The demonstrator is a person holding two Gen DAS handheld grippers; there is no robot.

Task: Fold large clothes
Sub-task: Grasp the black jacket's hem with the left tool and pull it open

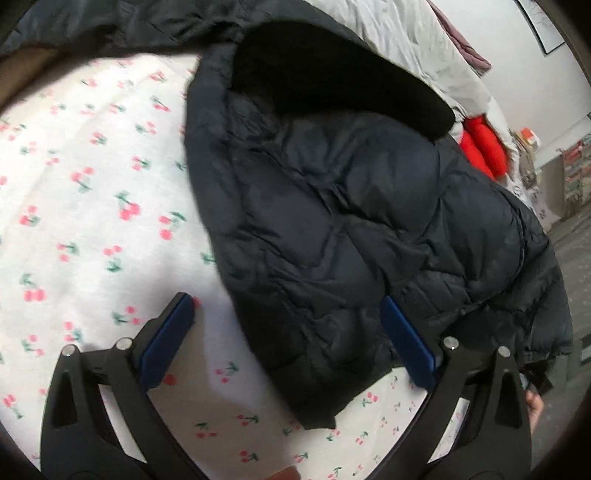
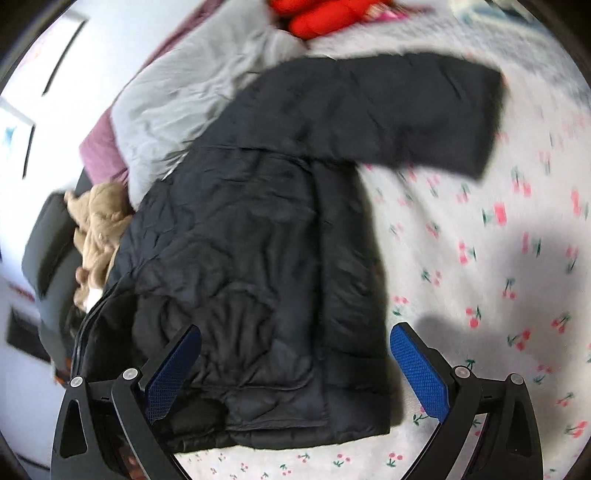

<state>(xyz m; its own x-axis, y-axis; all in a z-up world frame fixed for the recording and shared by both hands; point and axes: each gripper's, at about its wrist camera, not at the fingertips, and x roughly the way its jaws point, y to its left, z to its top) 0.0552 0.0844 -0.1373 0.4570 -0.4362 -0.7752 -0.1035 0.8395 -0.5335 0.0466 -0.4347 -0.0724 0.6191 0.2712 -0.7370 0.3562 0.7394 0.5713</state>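
A large black puffer jacket [image 1: 351,221] lies on a bed with a cherry-print sheet [image 1: 92,203]. In the left wrist view its black fleece-lined hood [image 1: 332,74] points away and one edge lies between my fingers. My left gripper [image 1: 286,306] is open and empty just above that edge. In the right wrist view the jacket [image 2: 258,240] lies lengthwise with one sleeve [image 2: 406,107] stretched out to the right. My right gripper [image 2: 295,334] is open and empty over the jacket's hem.
A grey duvet [image 2: 192,85] and a purple blanket [image 2: 99,147] lie at the bed's far side. A red item [image 2: 321,14] lies beyond the jacket. A tan garment [image 2: 99,236] sits on a dark chair [image 2: 44,251] at the left. The cherry sheet [image 2: 480,258] spreads to the right.
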